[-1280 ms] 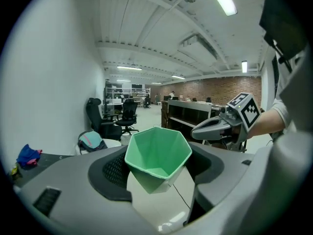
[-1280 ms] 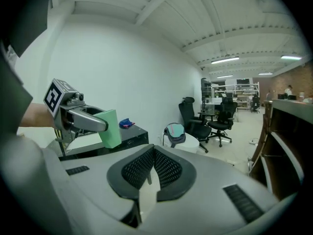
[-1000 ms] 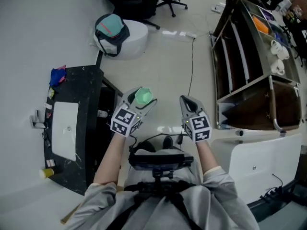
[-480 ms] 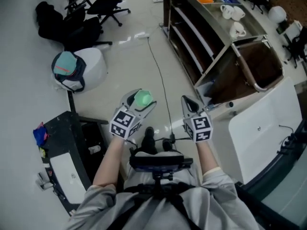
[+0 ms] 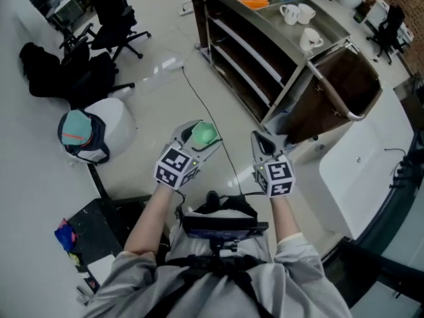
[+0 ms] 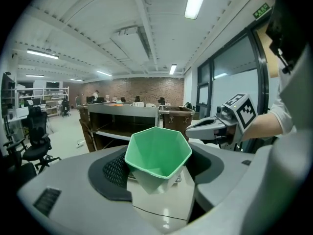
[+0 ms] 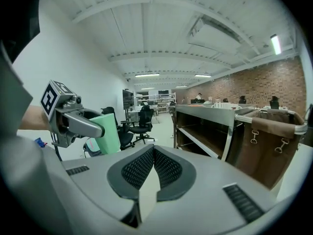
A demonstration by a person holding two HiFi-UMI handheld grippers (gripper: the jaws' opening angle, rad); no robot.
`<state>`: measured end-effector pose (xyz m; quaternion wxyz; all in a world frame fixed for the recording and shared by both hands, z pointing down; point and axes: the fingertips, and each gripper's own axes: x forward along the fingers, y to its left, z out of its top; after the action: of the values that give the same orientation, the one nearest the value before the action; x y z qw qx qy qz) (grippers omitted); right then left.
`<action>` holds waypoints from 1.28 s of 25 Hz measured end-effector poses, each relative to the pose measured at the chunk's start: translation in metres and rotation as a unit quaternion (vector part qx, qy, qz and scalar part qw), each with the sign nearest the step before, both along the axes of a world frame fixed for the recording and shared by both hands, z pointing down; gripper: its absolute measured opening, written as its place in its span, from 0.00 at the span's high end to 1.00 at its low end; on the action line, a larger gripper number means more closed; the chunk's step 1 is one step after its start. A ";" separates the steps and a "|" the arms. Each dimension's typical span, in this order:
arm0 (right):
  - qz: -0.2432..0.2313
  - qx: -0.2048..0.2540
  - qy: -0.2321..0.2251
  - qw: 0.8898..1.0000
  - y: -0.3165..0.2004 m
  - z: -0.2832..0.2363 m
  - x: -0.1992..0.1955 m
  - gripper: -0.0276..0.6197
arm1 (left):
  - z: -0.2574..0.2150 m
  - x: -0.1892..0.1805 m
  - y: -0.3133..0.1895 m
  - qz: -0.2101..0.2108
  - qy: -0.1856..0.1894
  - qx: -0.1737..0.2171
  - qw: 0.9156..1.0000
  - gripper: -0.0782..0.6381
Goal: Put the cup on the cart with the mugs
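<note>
Green cup (image 6: pixel 158 153): pinched in your left gripper (image 5: pixel 201 135), well short of the cart (image 5: pixel 270 35). Right gripper (image 7: pixel 153 166): jaws pressed together, empty. Risk: your tilted cup could clip the cart's mugs (image 5: pixel 291 14) on set-down and topple.

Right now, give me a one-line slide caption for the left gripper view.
Left hand-held gripper clamps a green cup, facing the metal cart; the right hand-held gripper shows alongside.

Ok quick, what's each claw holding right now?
Left claw: closed on the green cup.
Right claw: closed, empty.
</note>
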<state>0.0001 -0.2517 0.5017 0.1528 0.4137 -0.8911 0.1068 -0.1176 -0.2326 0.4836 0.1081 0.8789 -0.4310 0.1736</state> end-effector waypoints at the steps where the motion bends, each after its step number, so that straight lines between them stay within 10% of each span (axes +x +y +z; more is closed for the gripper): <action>1: 0.008 0.001 0.002 1.000 -0.006 -0.002 0.001 0.95 | -0.001 0.002 -0.008 0.011 0.001 0.000 1.000 0.43; 32: 0.096 0.032 -0.008 0.995 -0.261 -0.119 0.163 0.95 | -0.119 0.214 -0.316 0.183 0.017 0.048 0.982 0.43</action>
<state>0.1630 -0.5128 0.3829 0.1218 0.5012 -0.8514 0.0955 0.0967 -0.5485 0.3645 0.0393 0.9499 -0.2691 0.1540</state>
